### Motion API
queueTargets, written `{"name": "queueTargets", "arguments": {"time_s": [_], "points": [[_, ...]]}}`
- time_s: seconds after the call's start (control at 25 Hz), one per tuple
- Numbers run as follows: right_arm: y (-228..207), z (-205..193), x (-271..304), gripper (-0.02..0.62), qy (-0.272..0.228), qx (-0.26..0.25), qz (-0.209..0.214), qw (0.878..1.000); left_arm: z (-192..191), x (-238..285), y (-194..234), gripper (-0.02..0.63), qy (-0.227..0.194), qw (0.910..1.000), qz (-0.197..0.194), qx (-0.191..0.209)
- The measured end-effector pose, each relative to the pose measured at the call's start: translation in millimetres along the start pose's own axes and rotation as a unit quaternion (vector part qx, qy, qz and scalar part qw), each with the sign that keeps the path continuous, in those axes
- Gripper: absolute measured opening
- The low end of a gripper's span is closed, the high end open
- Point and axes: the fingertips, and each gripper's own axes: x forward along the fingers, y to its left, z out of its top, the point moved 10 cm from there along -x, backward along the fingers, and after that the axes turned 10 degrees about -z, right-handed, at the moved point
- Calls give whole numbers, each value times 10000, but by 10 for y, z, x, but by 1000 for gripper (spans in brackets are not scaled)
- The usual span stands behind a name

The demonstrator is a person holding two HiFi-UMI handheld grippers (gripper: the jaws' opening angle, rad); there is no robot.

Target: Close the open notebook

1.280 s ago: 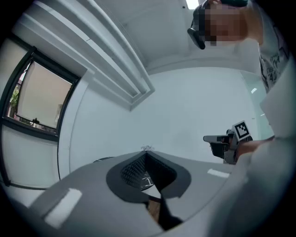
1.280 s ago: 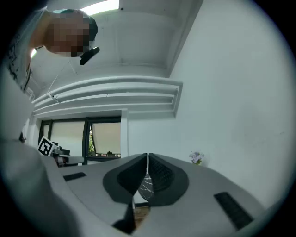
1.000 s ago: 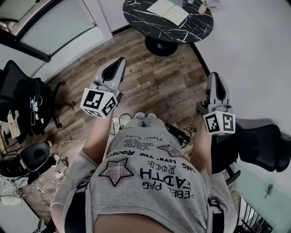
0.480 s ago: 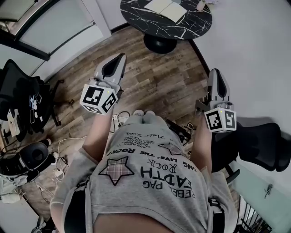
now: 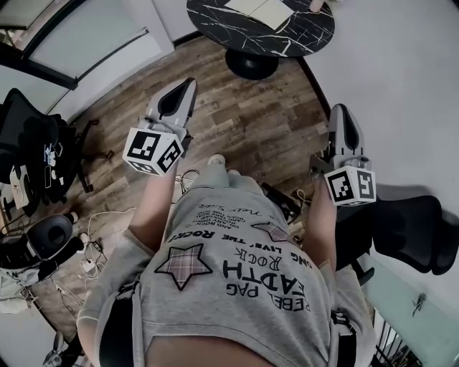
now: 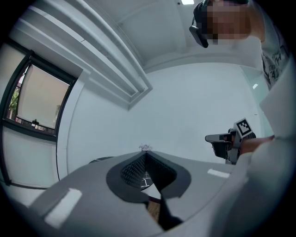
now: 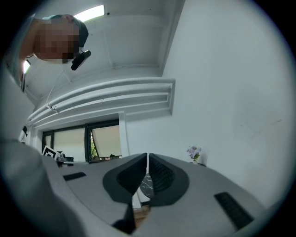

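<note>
The open notebook (image 5: pixel 267 10) lies with pale pages up on a round black marble table (image 5: pixel 305 32) at the top edge of the head view, partly cut off. My left gripper (image 5: pixel 188 85) is held level over the wooden floor, well short of the table, jaws shut and empty. My right gripper (image 5: pixel 341 110) hangs near the white wall, also shut on nothing. In the left gripper view the fingertips meet at the left gripper (image 6: pixel 145 152), and the right gripper (image 6: pixel 227 141) shows beside it. In the right gripper view the right gripper (image 7: pixel 147 155) points at the table.
A black office chair (image 5: pixel 412 229) stands at my right, another chair (image 5: pixel 32 143) and cables (image 5: pixel 93 251) at the left. The table's pedestal (image 5: pixel 251 64) stands on the wooden floor (image 5: pixel 244 122). A small flower (image 7: pixel 194 152) sits on the table near the wall.
The table and notebook have slid toward the top edge of the head view. The left gripper sits slightly higher in the picture. Both grippers' jaws stay shut.
</note>
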Motion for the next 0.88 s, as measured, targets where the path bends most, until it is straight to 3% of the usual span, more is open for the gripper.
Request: {"name": "queueTargets", "arguments": {"time_s": [0.52,0.88], "points": [[-24,27,84,20,117,5,-17,9999,42,49,88,9,34,10000,29,-53],[-20,51,194,20,-128,-48,-36,9999,138,245,209,9,-130,9997,-169,152]]}}
